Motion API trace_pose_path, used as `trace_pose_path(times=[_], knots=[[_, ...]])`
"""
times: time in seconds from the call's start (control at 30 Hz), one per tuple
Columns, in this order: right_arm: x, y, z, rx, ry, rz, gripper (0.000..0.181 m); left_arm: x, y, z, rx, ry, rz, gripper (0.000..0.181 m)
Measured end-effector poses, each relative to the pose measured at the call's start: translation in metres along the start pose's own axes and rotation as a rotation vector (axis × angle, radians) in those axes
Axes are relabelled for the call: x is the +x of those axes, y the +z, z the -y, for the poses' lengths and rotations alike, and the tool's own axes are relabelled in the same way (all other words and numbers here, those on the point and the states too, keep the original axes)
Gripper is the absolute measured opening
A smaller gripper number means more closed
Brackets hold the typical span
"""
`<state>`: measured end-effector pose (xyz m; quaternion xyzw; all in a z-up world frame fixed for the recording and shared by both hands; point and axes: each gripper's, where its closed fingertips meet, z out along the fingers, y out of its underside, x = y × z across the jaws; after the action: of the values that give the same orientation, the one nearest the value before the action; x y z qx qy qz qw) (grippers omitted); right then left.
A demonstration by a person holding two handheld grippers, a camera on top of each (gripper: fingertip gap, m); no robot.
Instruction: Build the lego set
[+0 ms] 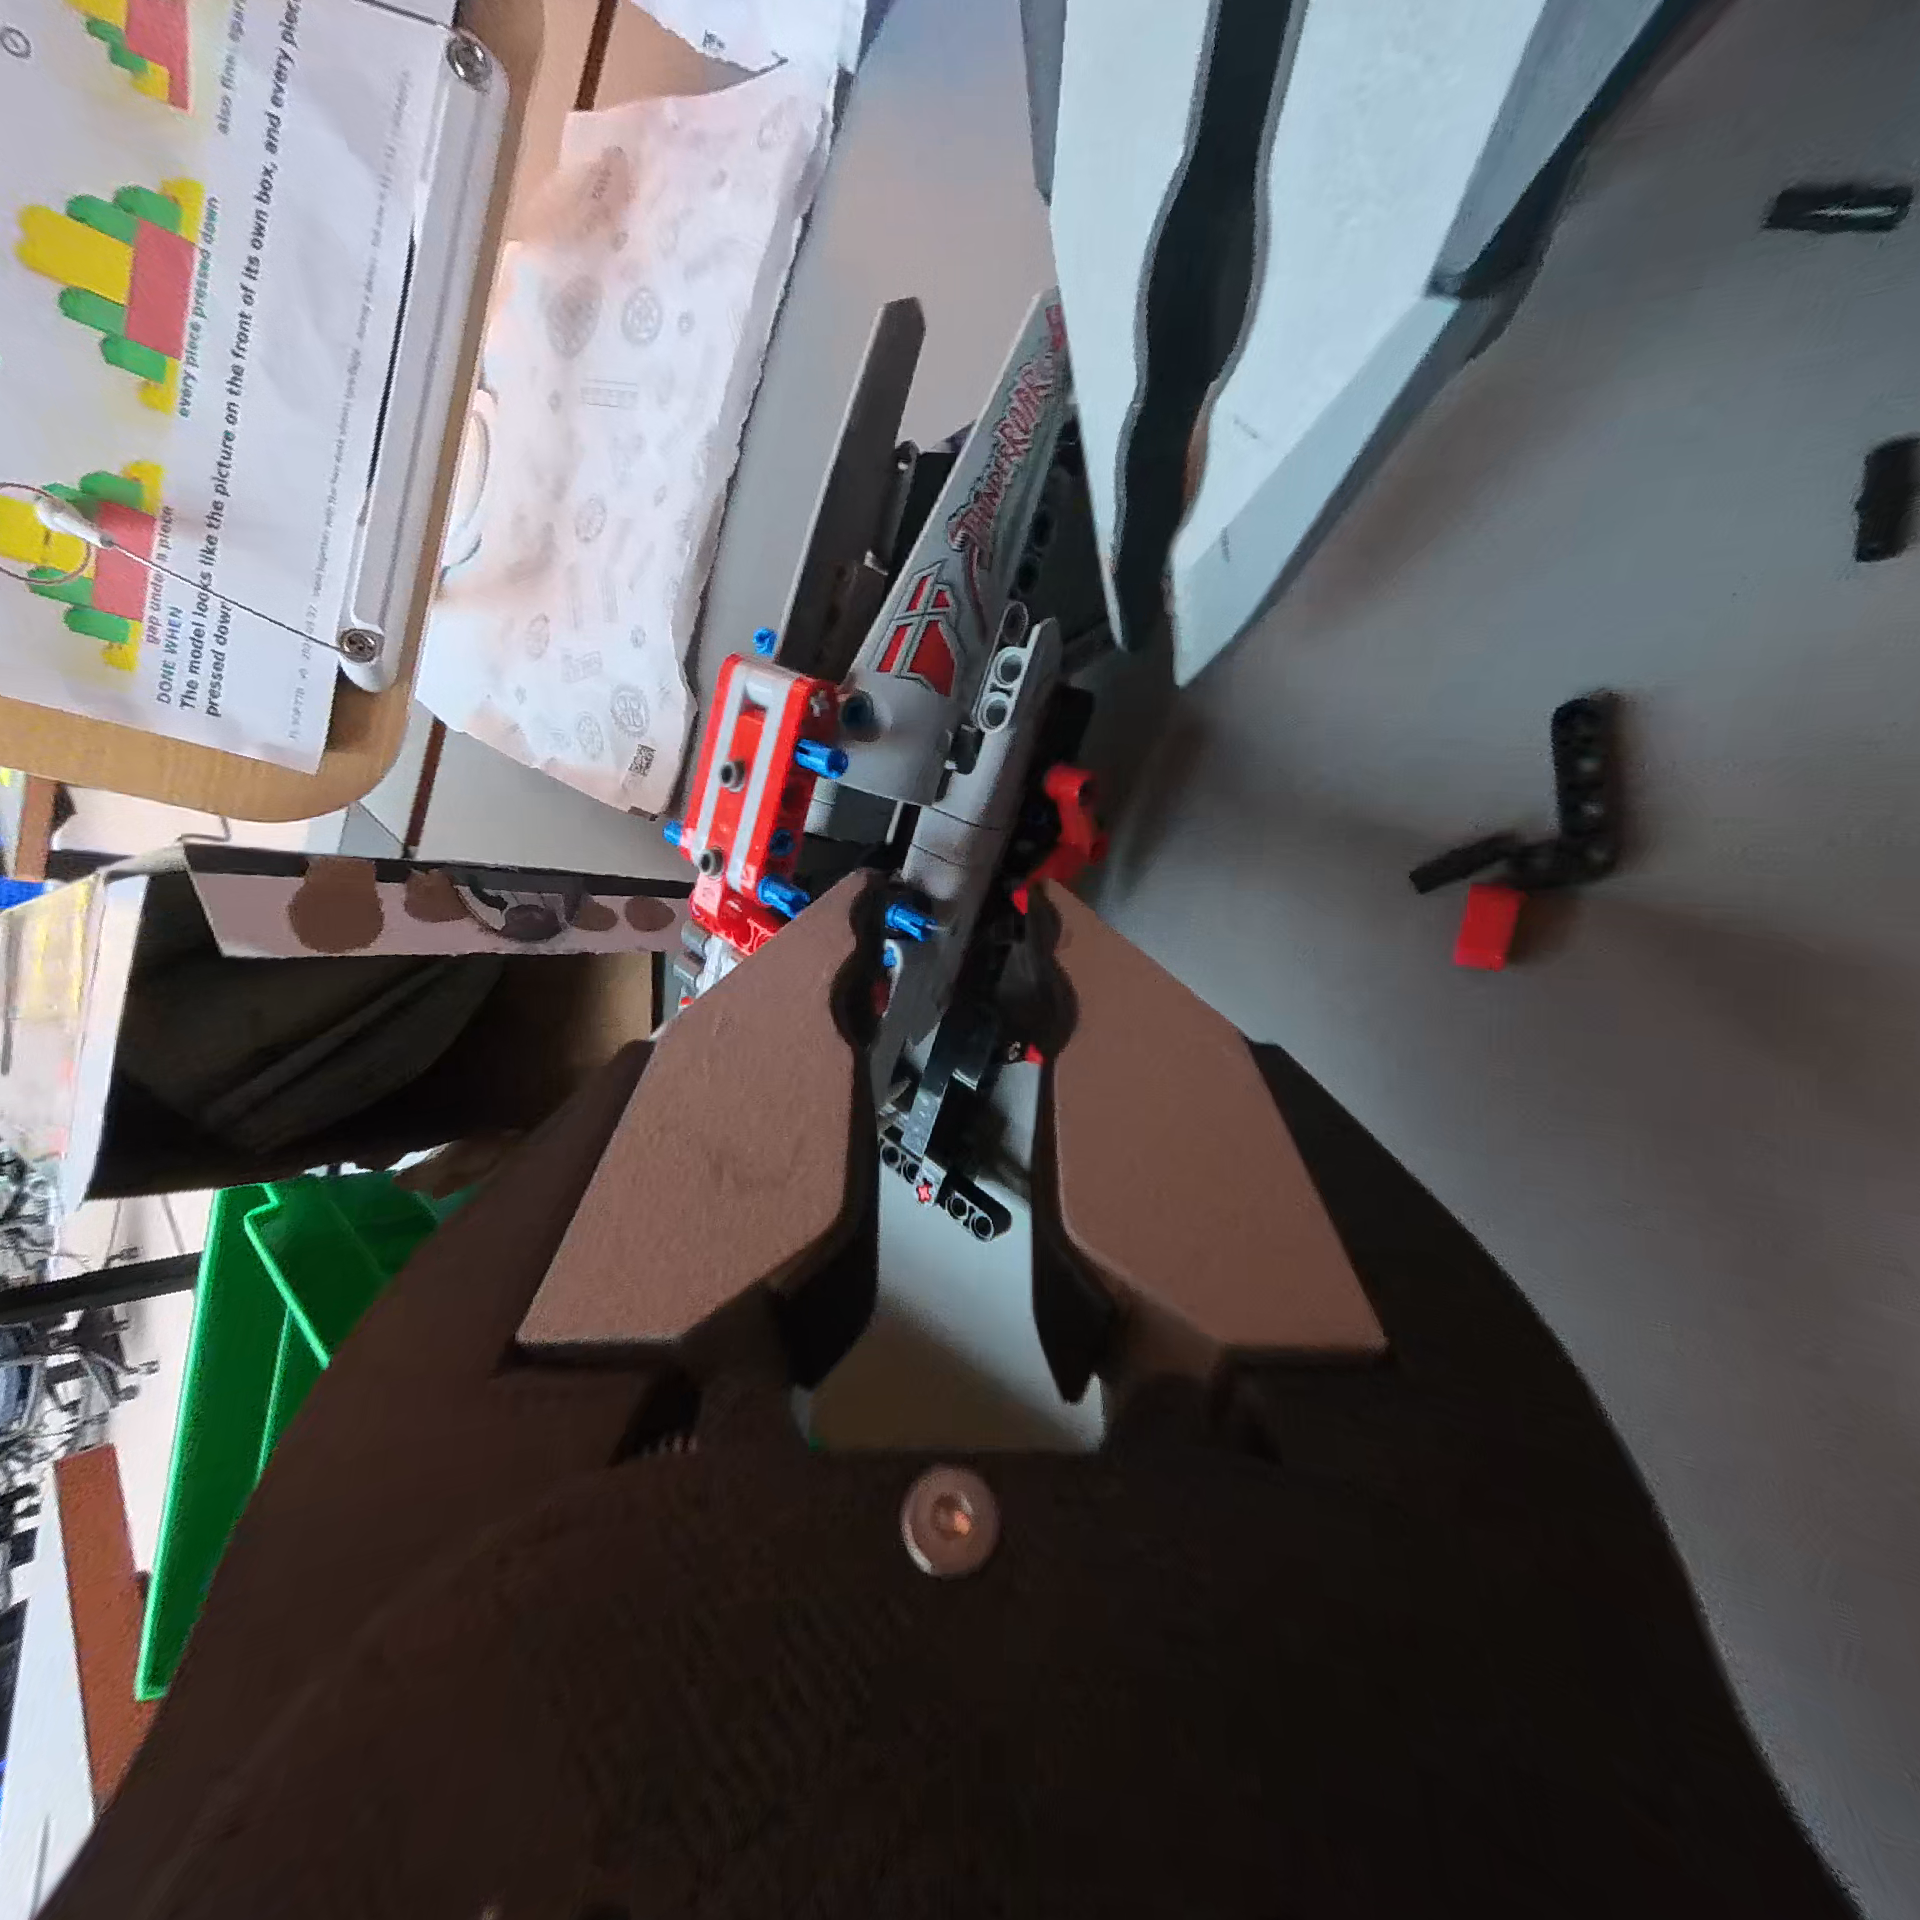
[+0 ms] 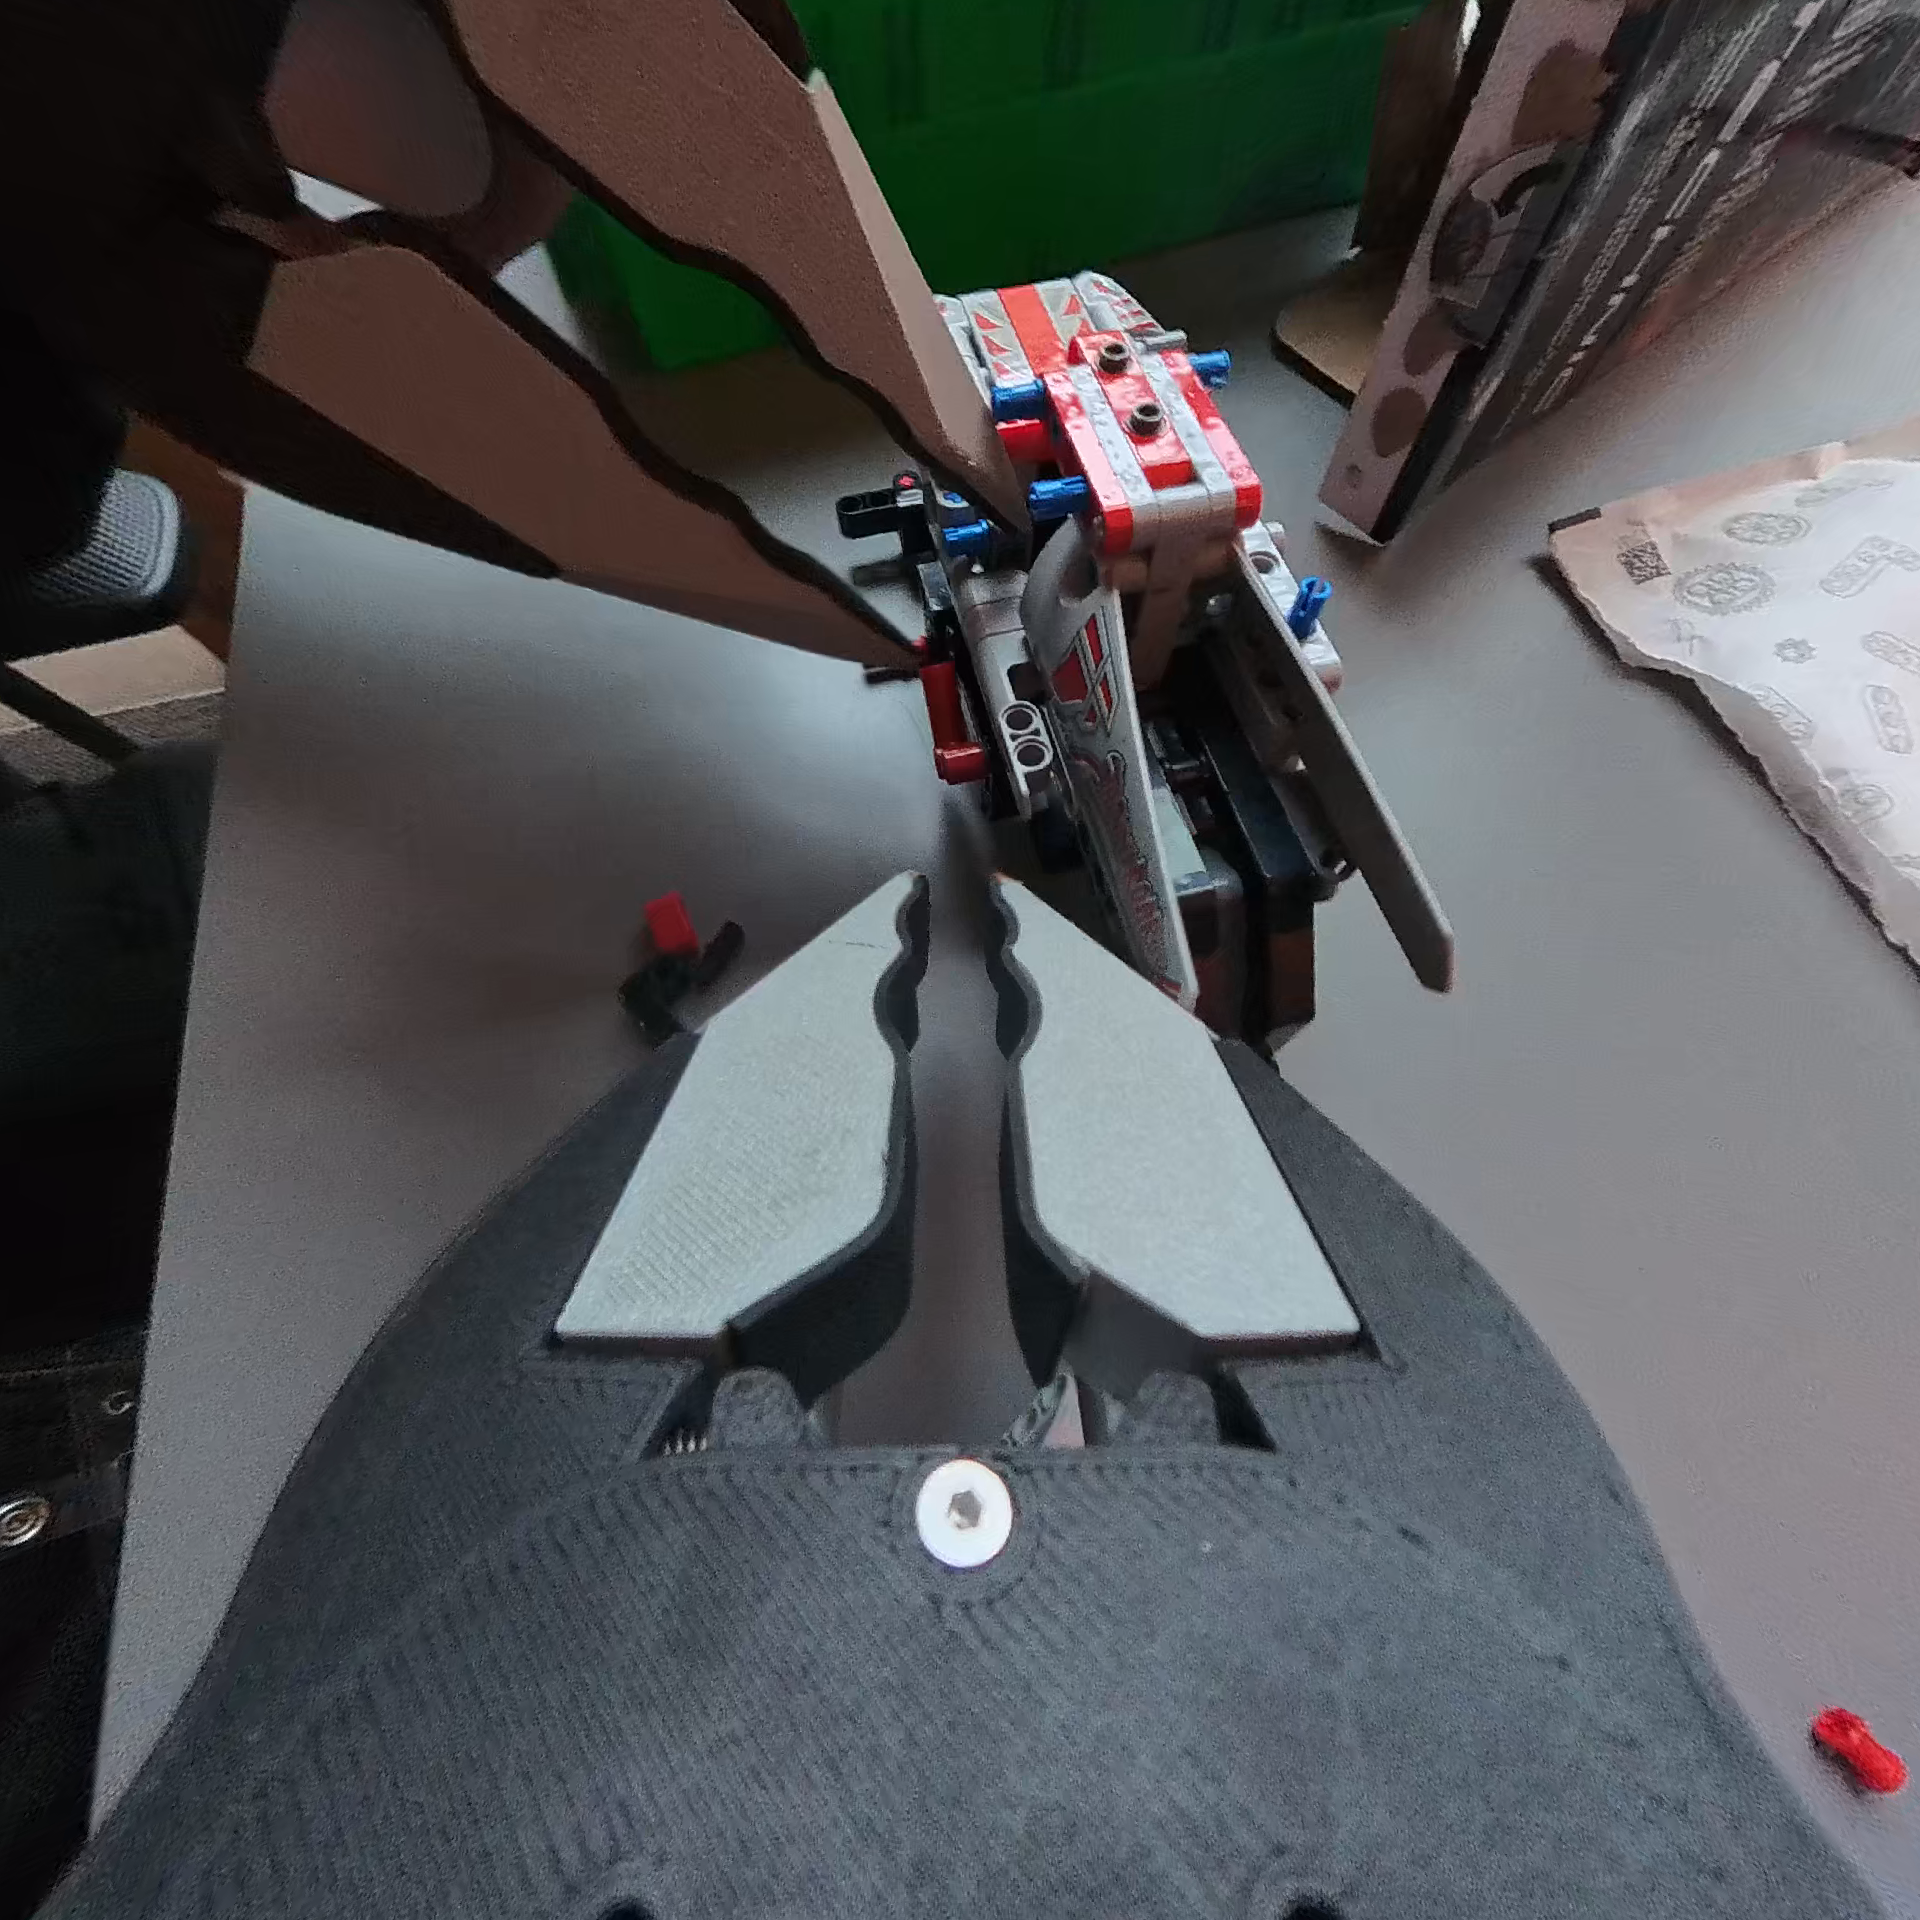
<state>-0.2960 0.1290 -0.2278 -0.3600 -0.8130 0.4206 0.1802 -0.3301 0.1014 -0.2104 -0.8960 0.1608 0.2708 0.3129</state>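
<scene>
The half-built lego model (image 1: 935, 665), grey, red and black with blue pins and long grey side panels, stands on the grey table (image 2: 468, 831). My left gripper (image 1: 958, 899), with brown fingers, is shut on the model's near end. In the right wrist view it comes in from the top left (image 2: 968, 584) and clamps the model (image 2: 1132, 457) across its side. My right gripper (image 2: 956, 885), with grey fingers, hovers just short of the model's long panels. Its jaws stand a narrow gap apart with nothing between them.
A black angled beam with a red piece (image 1: 1538, 852) lies loose on the table (image 2: 675, 966). A small red part (image 2: 1855, 1745) lies near right. A green bin (image 2: 1039, 125), the set's box (image 2: 1558, 260), a paper bag (image 2: 1766, 644) and a clipboard with instructions (image 1: 208, 364) stand around. The left gripper's tips are roughly 5 centimeters from the right gripper's.
</scene>
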Motion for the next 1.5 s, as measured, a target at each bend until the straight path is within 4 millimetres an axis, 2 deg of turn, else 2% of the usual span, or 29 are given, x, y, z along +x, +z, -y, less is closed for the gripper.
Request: trace_pose_path(times=[0.17,0.33,0.37,0.5,0.6,0.67,0.73,0.83,1.0,1.07,1.17,1.2,1.27,1.4,1.5], knots=[[0.008,-0.001,-0.004,-0.004,0.032,-0.019,0.007,0.001,0.005,0.001,0.024,-0.062,-0.021,0.033],[0.013,-0.004,-0.005,0.011,0.075,-0.023,0.007,-0.002,0.018,0.000,-0.012,-0.061,0.026,0.028],[0.013,-0.004,-0.005,0.010,0.090,-0.020,0.008,-0.007,0.018,-0.001,-0.028,-0.069,0.049,0.018],[0.007,0.000,-0.006,-0.014,0.180,0.011,0.014,-0.007,0.020,0.000,-0.077,-0.088,0.010,0.018],[0.001,0.003,0.005,0.020,0.254,0.020,0.016,-0.008,0.022,0.002,-0.148,-0.091,0.015,0.018],[0.003,0.008,0.008,0.044,0.309,0.003,0.016,-0.006,0.024,0.006,-0.174,-0.158,0.001,0.017],[0.009,0.012,0.003,0.038,0.376,-0.033,0.018,-0.004,0.024,0.016,-0.153,-0.255,-0.037,0.018],[0.012,0.010,-0.001,0.056,0.453,-0.018,0.013,0.000,0.016,0.026,-0.114,-0.374,-0.106,0.018],[0.018,0.004,-0.008,0.054,0.468,-0.034,0.015,0.015,-0.023,0.041,0.008,-0.430,-0.249,0.030],[0.019,0.002,-0.008,0.051,0.458,-0.036,0.014,0.002,-0.034,0.036,0.021,-0.418,-0.189,0.038],[0.019,-0.003,-0.006,0.052,0.418,-0.039,0.014,-0.042,-0.038,0.018,-0.012,-0.294,0.058,0.059],[0.018,-0.004,-0.005,0.054,0.408,-0.034,0.014,-0.051,-0.036,0.015,-0.020,-0.256,0.099,0.064],[0.018,-0.006,-0.005,0.057,0.408,-0.038,0.014,-0.053,-0.024,0.015,-0.017,-0.198,0.078,0.072],[0.010,-0.004,-0.005,0.066,0.439,0.003,0.015,-0.027,0.001,0.016,-0.037,-0.148,-0.139,0.081],[0.006,-0.002,-0.003,0.077,0.451,0.008,0.014,-0.028,0.011,0.017,-0.066,-0.126,-0.201,0.081]])
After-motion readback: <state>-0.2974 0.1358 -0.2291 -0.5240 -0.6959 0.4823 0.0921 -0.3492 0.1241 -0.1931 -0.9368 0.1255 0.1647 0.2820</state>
